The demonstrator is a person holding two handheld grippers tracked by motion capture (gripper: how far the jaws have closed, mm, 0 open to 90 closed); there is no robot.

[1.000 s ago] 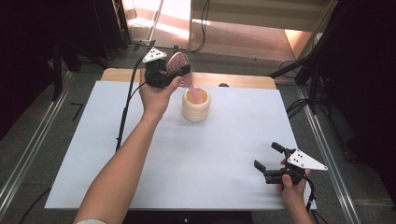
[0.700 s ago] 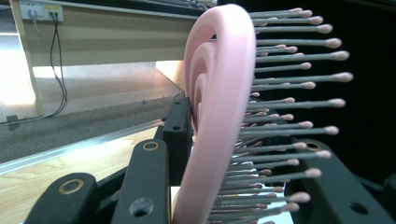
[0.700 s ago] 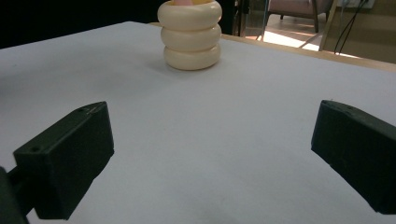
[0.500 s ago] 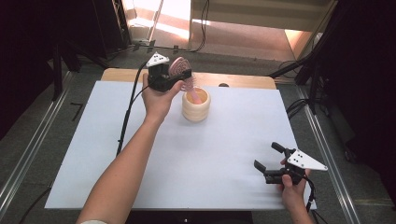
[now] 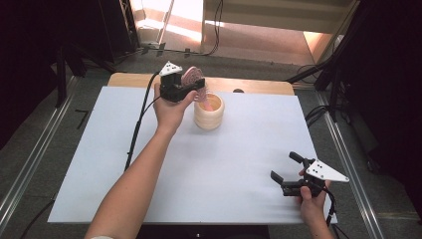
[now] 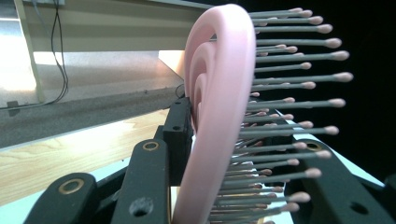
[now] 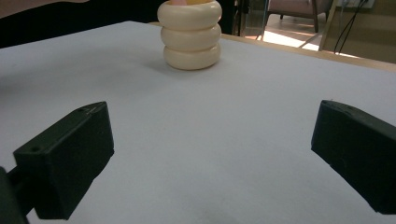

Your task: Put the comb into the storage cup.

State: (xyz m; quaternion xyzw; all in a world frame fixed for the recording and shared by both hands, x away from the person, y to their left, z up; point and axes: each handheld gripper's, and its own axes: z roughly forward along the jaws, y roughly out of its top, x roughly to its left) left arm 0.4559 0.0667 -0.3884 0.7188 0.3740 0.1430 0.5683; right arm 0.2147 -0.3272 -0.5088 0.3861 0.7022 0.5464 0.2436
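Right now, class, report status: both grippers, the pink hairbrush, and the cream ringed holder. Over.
Left gripper shut on pink bristled hairbrush, handle dipping into cream ringed holder. Right gripper open, idle. Nothing in the way.

Hairbrushes: one, a pink hairbrush (image 6: 215, 116) with grey bristles
Holders: one cream ringed cup (image 5: 209, 112), made of three stacked rings
Grippers: two, the left gripper (image 5: 191, 89) and the right gripper (image 5: 284, 168)
Hands: two
Tables: one, a table (image 5: 239, 164) with a white top
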